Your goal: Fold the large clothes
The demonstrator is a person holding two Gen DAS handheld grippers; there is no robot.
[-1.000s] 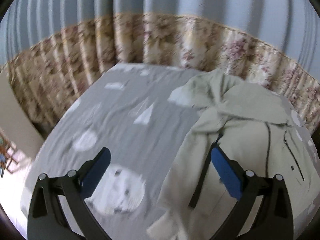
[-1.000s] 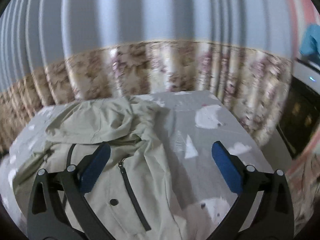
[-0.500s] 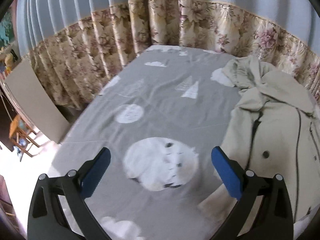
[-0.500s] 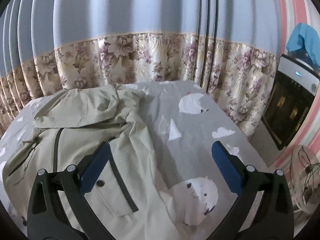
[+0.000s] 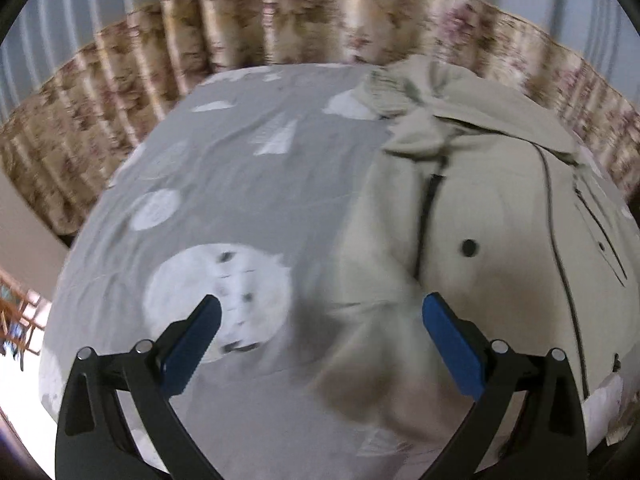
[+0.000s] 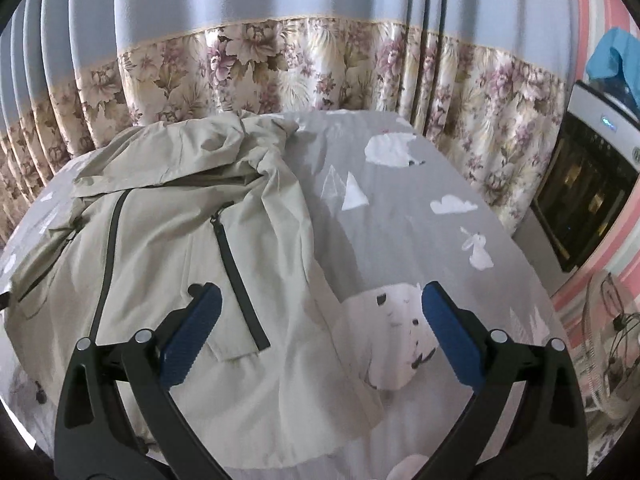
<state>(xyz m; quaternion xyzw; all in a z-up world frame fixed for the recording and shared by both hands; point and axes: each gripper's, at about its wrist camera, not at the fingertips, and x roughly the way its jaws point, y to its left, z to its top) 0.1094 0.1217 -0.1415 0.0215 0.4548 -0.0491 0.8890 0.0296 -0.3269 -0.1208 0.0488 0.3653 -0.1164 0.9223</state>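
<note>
A large pale beige hooded jacket [image 5: 492, 216] with dark zips lies spread front-up on a grey bed sheet [image 5: 240, 184] printed with white animals. In the right wrist view the jacket [image 6: 160, 240] fills the left half, its hood bunched at the far end. My left gripper [image 5: 320, 316] hovers open over the jacket's left sleeve edge, which lies between its blue pads. Above the jacket's right edge, my right gripper [image 6: 320, 308] is open too, holding nothing. The left wrist view is motion-blurred.
Floral and blue curtains [image 6: 304, 64] hang close behind the bed. A dark-fronted appliance [image 6: 584, 200] with a blue cloth on top stands at the right, a fan [image 6: 608, 340] below it. Bare grey sheet [image 6: 420, 232] lies right of the jacket.
The left gripper swung back right and down toward the jacket's sleeve. The right gripper dropped closer to the jacket. Both stayed open.
</note>
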